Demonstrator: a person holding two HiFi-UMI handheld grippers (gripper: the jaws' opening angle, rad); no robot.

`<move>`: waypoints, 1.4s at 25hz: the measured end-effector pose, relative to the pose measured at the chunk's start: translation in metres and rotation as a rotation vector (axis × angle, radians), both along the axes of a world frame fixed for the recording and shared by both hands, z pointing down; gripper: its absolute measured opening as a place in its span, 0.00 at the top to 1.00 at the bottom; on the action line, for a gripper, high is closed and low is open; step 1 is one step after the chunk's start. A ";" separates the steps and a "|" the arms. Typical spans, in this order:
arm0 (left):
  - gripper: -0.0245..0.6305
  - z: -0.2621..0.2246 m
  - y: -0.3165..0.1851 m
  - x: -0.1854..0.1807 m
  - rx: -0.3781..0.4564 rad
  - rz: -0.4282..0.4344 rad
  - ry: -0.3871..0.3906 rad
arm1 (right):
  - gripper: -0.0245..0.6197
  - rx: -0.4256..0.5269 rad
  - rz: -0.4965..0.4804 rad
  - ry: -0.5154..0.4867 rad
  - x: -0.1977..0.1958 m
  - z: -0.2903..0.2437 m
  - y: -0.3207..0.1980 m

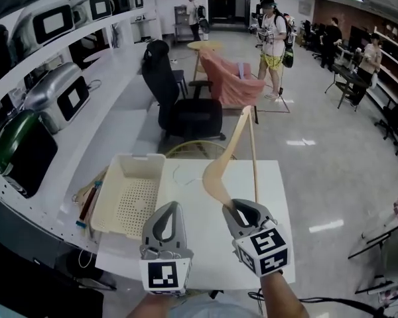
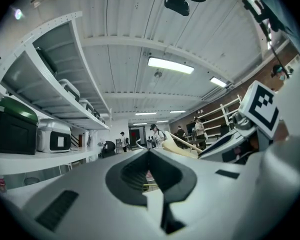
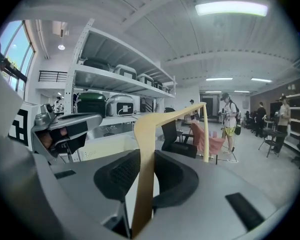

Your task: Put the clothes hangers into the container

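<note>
Right gripper view shows what the head view hides: the right hand-held gripper (image 3: 146,159) has its pads closed on one flat arm of the wooden clothes hanger (image 3: 142,134), which rises from the jaws and bends away. Left gripper view shows the left hand-held gripper (image 2: 150,153) with its jaws together and nothing between them. Only the head view takes in the cream perforated container (image 1: 129,159), which sits at the left of the white tabletop (image 1: 209,247). There the hanger reaches forward from the right hand-held gripper, to the right of the container and apart from it. Both hand-held grippers point away from the person, side by side over the near tabletop, the right forearm (image 1: 285,297) entering from the bottom edge.
</note>
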State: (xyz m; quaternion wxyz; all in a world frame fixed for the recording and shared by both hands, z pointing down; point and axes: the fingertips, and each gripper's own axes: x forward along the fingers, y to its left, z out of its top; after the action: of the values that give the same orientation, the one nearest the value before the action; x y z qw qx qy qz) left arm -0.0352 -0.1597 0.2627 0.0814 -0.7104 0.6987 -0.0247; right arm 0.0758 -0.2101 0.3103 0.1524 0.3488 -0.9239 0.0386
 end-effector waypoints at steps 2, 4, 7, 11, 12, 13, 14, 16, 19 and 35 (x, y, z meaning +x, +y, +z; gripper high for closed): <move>0.95 0.002 0.007 0.000 -0.019 -0.011 0.007 | 0.82 -0.014 -0.009 0.001 -0.002 0.007 0.005; 0.95 0.004 0.013 -0.001 -0.025 -0.021 0.003 | 0.81 -0.027 -0.020 0.002 -0.005 0.013 0.009; 0.95 0.005 0.020 -0.006 -0.032 -0.035 -0.007 | 0.82 -0.042 -0.039 0.002 -0.012 0.019 0.015; 0.95 0.005 0.027 -0.019 -0.034 -0.053 -0.010 | 0.81 -0.048 -0.059 0.004 -0.028 0.021 0.018; 0.95 0.005 0.029 -0.023 -0.033 -0.056 -0.011 | 0.81 -0.048 -0.063 0.005 -0.032 0.021 0.019; 0.95 0.006 0.031 -0.028 -0.033 -0.059 -0.010 | 0.82 -0.048 -0.065 0.008 -0.037 0.021 0.021; 0.95 0.008 0.032 -0.033 -0.034 -0.062 -0.006 | 0.82 -0.047 -0.067 0.012 -0.041 0.021 0.022; 0.95 0.010 0.035 -0.046 -0.033 -0.067 0.006 | 0.81 -0.044 -0.069 0.022 -0.052 0.022 0.023; 0.95 0.016 0.040 -0.071 -0.034 -0.066 0.028 | 0.81 -0.048 -0.063 0.044 -0.074 0.028 0.028; 0.95 0.013 0.044 -0.225 0.001 0.038 0.057 | 0.81 -0.043 -0.004 0.074 -0.232 0.023 0.050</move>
State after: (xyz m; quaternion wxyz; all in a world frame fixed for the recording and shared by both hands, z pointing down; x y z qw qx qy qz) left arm -0.2607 -0.1157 0.2757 0.0620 -0.7239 0.6872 -0.0025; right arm -0.1562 -0.1597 0.3331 0.1942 0.3447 -0.9173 0.0452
